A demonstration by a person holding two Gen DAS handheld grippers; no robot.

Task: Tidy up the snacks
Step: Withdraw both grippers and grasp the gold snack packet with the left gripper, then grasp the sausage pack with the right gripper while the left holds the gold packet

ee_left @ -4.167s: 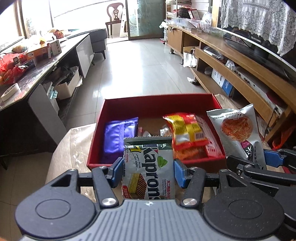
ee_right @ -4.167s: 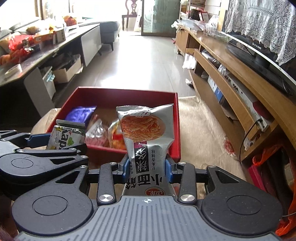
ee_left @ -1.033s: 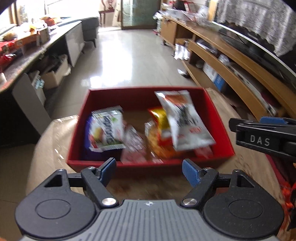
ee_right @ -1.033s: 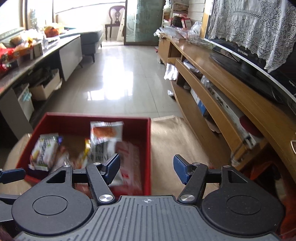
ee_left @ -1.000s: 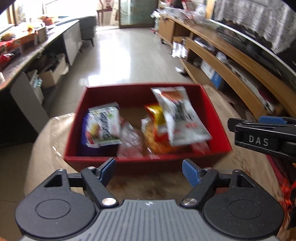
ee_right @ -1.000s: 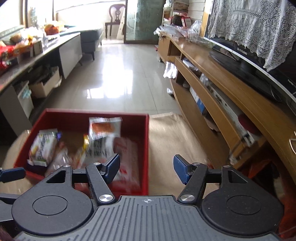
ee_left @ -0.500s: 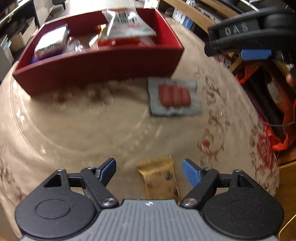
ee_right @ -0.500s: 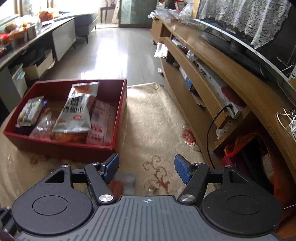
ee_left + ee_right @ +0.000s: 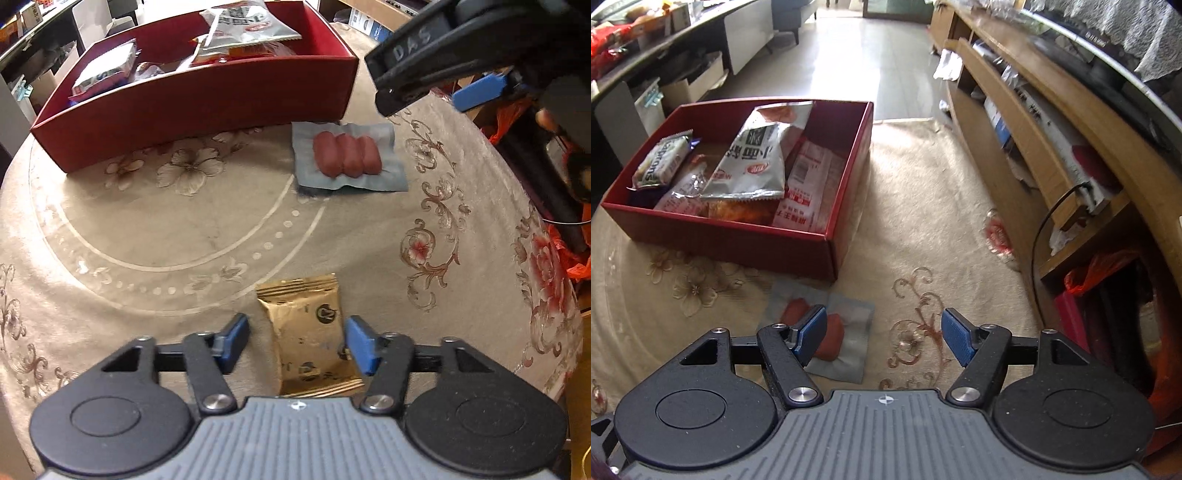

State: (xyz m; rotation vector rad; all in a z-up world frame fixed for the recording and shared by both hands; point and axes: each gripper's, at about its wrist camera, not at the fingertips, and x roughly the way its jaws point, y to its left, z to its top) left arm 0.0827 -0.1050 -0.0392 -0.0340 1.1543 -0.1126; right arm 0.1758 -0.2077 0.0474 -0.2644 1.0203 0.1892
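a: what is changed since a second ago?

b: the red cardboard box (image 9: 207, 99) is no longer faced; the patterned beige tablecloth (image 9: 184, 229) is now looked down on. the left gripper (image 9: 295, 343) has just been closing around a gold foil snack packet (image 9: 310, 336) near the table's front edge; a gap is still seen at the left pad, so it is not yet gripped.

a: and the box?

b: a silver noodle bag (image 9: 757, 158), a wafer pack (image 9: 661, 162) and red-and-white packets are held in it. a clear sausage pack (image 9: 347, 157) lies just beside its front wall.

a: the right gripper (image 9: 882, 334)?

b: angled downward over the sausage pack, jaws apart, nothing between them.
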